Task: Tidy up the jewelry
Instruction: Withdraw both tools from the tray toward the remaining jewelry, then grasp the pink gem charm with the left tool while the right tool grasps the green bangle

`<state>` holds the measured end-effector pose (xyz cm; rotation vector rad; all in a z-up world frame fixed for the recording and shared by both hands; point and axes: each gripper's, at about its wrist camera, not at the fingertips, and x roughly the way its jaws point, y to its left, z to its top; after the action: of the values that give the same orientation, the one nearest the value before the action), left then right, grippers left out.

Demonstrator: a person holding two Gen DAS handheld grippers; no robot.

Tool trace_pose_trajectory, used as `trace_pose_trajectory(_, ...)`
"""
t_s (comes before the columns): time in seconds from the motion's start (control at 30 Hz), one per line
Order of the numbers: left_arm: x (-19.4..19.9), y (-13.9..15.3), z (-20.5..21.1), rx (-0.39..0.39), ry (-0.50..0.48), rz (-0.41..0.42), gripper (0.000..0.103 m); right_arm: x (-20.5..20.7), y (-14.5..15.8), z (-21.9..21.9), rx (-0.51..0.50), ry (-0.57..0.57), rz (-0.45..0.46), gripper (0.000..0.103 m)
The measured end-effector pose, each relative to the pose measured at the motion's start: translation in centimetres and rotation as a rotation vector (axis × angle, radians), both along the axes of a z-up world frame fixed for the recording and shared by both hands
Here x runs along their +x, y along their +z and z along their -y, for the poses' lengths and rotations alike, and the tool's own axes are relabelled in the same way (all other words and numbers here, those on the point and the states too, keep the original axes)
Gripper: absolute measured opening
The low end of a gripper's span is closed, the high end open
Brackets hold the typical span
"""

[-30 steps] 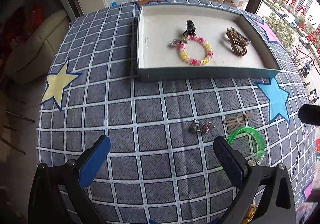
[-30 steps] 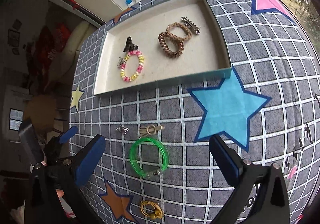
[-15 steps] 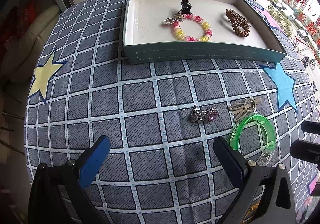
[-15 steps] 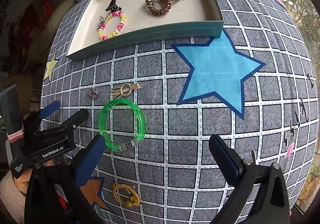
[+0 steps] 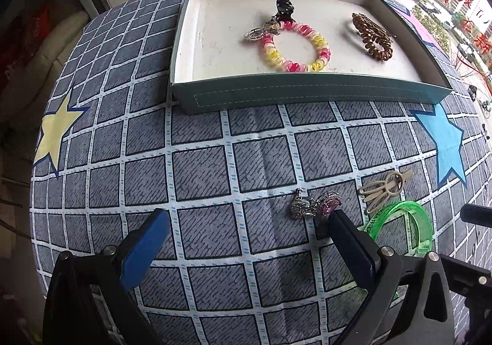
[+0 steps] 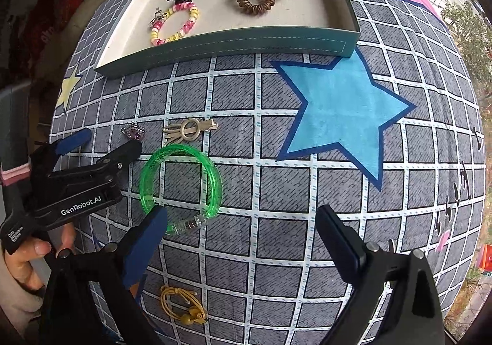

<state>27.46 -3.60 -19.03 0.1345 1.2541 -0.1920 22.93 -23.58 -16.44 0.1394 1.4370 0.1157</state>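
Note:
A green bangle (image 6: 178, 148) lies on the checked cloth, its clear clasp toward me. My right gripper (image 6: 243, 216) hangs close over it, jaws wide and closing; its left fingertip covers the bangle's near rim, and no pad presses on it. A sparkly pink brooch (image 5: 313, 206) sits just inside the right fingertip of my open left gripper (image 5: 246, 222), which holds nothing. A beige hair clip (image 5: 384, 188) lies between brooch and bangle (image 5: 399, 207). In the right wrist view a hand holds the left gripper (image 6: 107, 142) beside the brooch (image 6: 133, 131).
A teal tray (image 5: 307, 93) at the back holds a pink-yellow coil bracelet (image 5: 295, 46), a black claw clip (image 5: 284, 5) and a brown coil hair tie (image 5: 373, 37). A yellow cord (image 6: 181, 305) lies near the cloth's front edge. A blue star (image 6: 338, 111) is printed at the right.
Both grippers have sunk toward the cloth. The left one has come up to the brooch and the right one over the green bangle. The right jaws stand slightly narrower.

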Motion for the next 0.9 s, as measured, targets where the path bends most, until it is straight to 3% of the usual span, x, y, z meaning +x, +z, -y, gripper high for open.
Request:
trace_pose_trajectory(0.07,0.3,-0.1,0.0,0.003,-0.001,0.003,0.103,0.2,-0.3,-0.4,-0.009,0.005,0.004,0.093)
trace_pose_trajectory(0.17,0.7,-0.1,0.2,0.012,-0.003,0.010,0.103,0.6,-0.7,-1.1,-0.031,0.016,0.003,0.076)
trace_pose_trajectory(0.37,1.9,0.5,2.0,0.017,-0.023,0.026,0.100,1.3,-1.0,-2.4,-0.079,0.054,0.024,0.069)
trace_pose_trajectory(0.57,2.5,1.4,3.9,-0.015,-0.074,0.036,0.068,1.9,-1.3,-4.3,-0.144,0.104,0.042,0.054)
trace_pose_trajectory(0.63,2.5,1.6,4.4,-0.024,-0.082,0.038,0.051,1.9,-1.4,-4.6,-0.173,0.126,0.048,0.046)
trace_pose_trajectory(0.73,2.5,1.6,4.9,-0.038,-0.088,0.033,0.036,2.0,-1.4,-5.3,-0.199,0.157,0.056,0.037)
trace_pose_trajectory(0.77,2.7,1.7,4.9,-0.048,-0.085,0.025,0.035,2.0,-1.4,-5.4,-0.207,0.165,0.059,0.031)
trace_pose_trajectory(0.8,2.8,1.8,4.7,-0.066,-0.080,0.016,0.024,1.3,-1.1,-4.8,-0.207,0.169,0.063,0.022)
trace_pose_trajectory(0.87,2.6,1.8,4.2,-0.093,-0.060,-0.002,0.025,1.2,-1.2,-5.0,-0.197,0.171,0.063,0.007)
trace_pose_trajectory(0.9,2.2,1.8,3.8,-0.104,-0.051,-0.004,0.025,1.0,-1.0,-4.9,-0.188,0.170,0.065,0.007)
